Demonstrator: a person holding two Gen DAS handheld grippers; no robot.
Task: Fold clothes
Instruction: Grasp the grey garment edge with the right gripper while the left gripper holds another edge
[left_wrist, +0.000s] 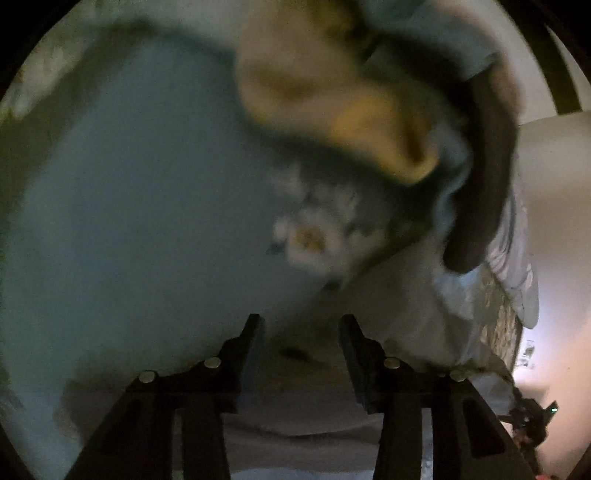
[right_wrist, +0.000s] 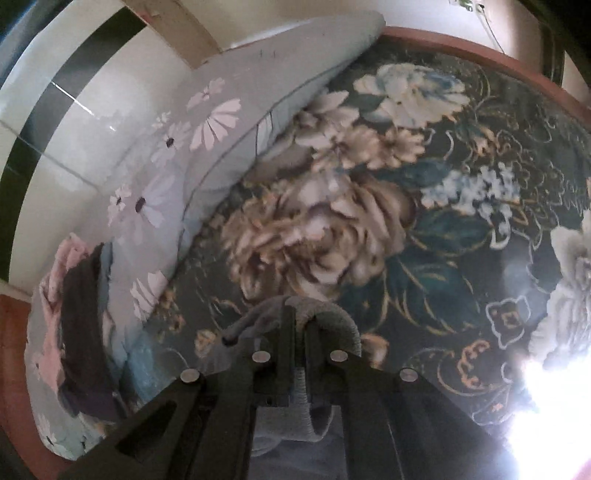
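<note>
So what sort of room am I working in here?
Most likely a bedroom. The right wrist view shows a dark floral bedspread with a grey daisy-print pillow along its edge, against a glossy white wall. The right gripper is shut on a grey ribbed garment.

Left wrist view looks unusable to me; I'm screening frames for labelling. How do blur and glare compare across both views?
Left wrist view: dim and motion-blurred, the blue garment smeared; only the left tool is crisp. Right wrist view: sharper, the floral bedspread legible, but glare blows out the lower right corner.
</note>
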